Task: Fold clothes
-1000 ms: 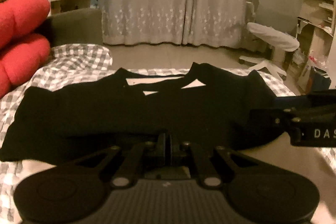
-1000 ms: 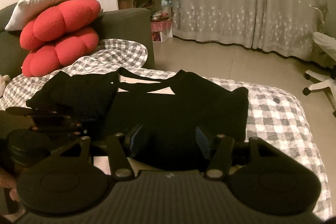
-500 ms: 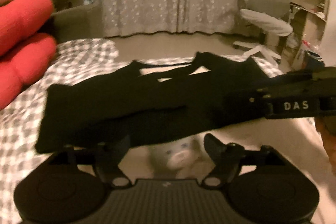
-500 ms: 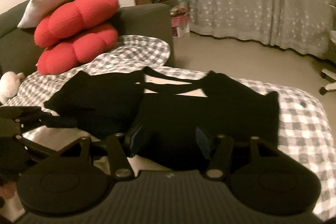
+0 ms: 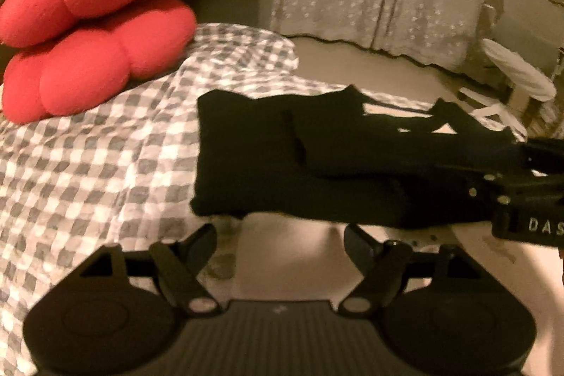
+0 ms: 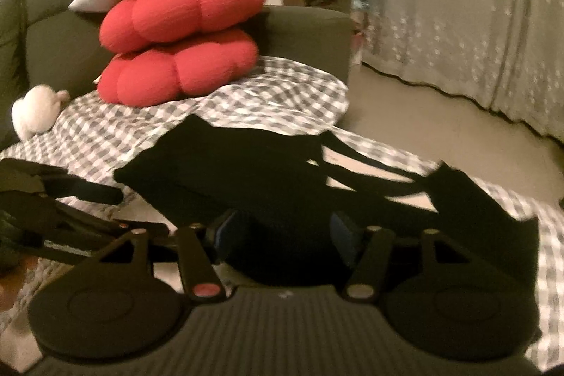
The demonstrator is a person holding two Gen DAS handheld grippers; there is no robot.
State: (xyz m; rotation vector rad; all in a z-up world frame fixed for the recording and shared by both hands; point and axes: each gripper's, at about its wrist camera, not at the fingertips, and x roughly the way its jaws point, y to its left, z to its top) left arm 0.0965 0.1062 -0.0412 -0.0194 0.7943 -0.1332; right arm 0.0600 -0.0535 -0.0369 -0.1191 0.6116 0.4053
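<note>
Left tool (image 5: 280, 235): jaws standing apart, nothing being held between them, hovering just off the near hem of the black garment (image 5: 317, 164). Right tool (image 6: 282, 228): jaws opening, a bunch of dark cloth lying between the blue pads (image 6: 225, 231); whether it is being pressed cannot be told. Garment is lying part-folded on the checked bed cover (image 5: 105, 147), toward its near edge, one side laid over the middle. For the next fold, the hem is best pinched at both corners, lifted evenly and carried toward the neckline. Red cushions (image 6: 183, 41) are stacked at the far end.
</note>
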